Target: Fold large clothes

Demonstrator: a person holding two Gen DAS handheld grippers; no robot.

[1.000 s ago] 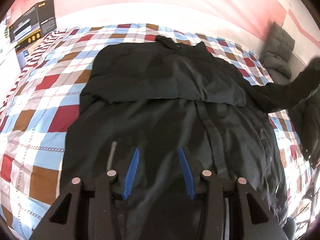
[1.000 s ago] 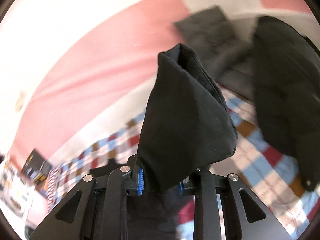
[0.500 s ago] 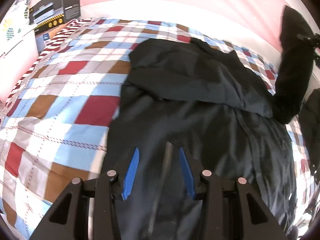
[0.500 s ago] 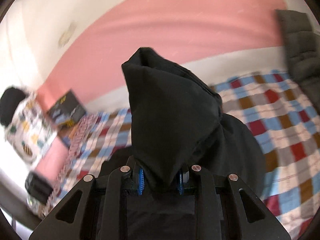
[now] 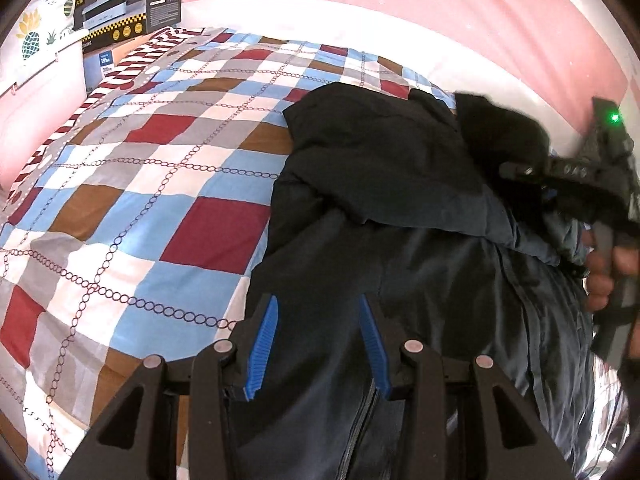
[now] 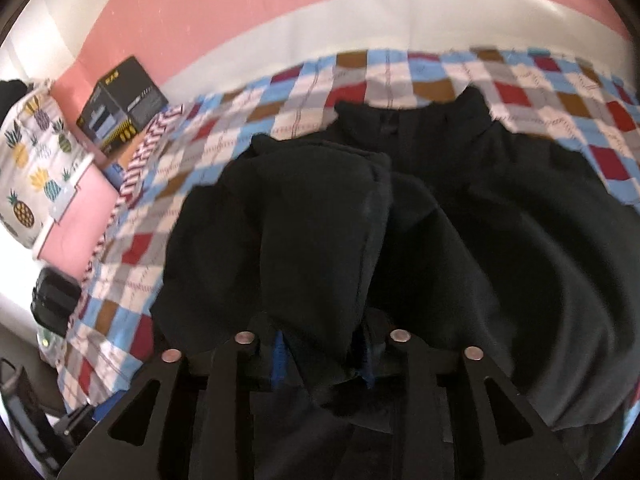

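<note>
**One sleeve is held up over the coat on the bed**

Our right tool is pinched tight on a black sleeve. The sleeve sticks up and away from the tool's blue pads and leans over the chest of the coat. In the left view we can see the right tool from the side, with a green light on it and our hand on its handle.

Our left tool is wide apart and holds nothing. Its two blue fingers hang just over the lower part of the coat, near the zipper.

The black coat lies flat on the bed. Its long way runs from near us to the far wall. The collar points to the far end, and the bottom edge is close to us. The other sleeve is folded across the chest.

The bed has a cover with red, blue, brown and grey squares. A black box sits at the far left corner, beside a pillow with pineapples.
</note>
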